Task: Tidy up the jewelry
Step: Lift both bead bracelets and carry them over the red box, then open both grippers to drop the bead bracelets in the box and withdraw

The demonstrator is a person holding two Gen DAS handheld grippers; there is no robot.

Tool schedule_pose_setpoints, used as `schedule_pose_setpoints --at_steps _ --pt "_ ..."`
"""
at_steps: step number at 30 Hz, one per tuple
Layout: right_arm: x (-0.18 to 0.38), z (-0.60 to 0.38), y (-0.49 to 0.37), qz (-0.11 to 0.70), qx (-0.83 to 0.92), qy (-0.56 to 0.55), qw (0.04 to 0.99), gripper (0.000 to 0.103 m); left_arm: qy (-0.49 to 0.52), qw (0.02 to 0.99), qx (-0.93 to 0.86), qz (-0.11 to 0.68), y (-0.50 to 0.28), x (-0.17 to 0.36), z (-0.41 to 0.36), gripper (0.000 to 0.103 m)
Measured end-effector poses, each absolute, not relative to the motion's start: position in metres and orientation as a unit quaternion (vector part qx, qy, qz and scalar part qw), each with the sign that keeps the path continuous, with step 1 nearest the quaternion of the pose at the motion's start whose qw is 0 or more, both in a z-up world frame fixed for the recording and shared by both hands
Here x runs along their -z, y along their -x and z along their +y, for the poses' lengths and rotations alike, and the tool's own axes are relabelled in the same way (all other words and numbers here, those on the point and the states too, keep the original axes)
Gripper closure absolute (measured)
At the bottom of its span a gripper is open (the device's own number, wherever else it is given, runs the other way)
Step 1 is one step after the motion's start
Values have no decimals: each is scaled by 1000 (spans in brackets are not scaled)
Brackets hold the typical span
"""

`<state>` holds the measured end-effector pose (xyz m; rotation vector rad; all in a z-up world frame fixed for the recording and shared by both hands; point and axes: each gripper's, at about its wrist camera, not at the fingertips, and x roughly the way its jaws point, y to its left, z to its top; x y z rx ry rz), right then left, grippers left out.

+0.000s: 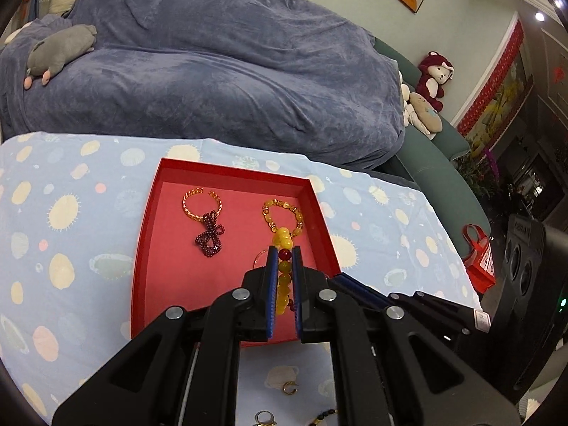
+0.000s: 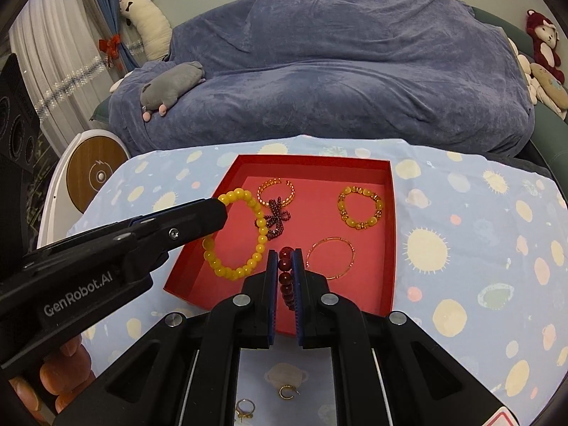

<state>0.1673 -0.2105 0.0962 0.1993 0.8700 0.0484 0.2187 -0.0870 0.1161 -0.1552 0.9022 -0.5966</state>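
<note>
A red tray (image 1: 149, 213) (image 2: 390, 213) lies on the spotted blue cloth. It holds an orange open bangle (image 2: 276, 190), a dark red bead bow (image 2: 275, 220), an amber bead bracelet (image 2: 360, 207) and a thin gold bangle (image 2: 330, 257). My left gripper (image 1: 285, 250) (image 2: 222, 209) is shut on a yellow bead bracelet (image 2: 234, 234), whose loop hangs over the tray's left part. My right gripper (image 2: 285, 252) is shut on a dark red bead bracelet (image 2: 285, 266) above the tray's near middle. In front of the tray, a gold ear cuff (image 2: 285, 391) and a ring (image 2: 245, 408) rest on the cloth.
A sofa under a blue throw (image 2: 337, 81) runs behind the table, with plush toys (image 2: 170, 85) on it. A white round stand (image 2: 96, 174) sits off the table's left end. A red bag (image 1: 479, 259) and a dark speaker (image 1: 525, 269) stand to the right.
</note>
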Motion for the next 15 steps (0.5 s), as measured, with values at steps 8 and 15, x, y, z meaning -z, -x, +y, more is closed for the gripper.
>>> schedule_pose_setpoints --at_steps 8,15 --pt "-49 -208 -180 463 -30 -117 878 95 79 840 252 475 -238 -62 -77 96" --pt "-25 -211 -183 486 -9 -97 868 93 37 842 206 498 -240 -29 -63 95"
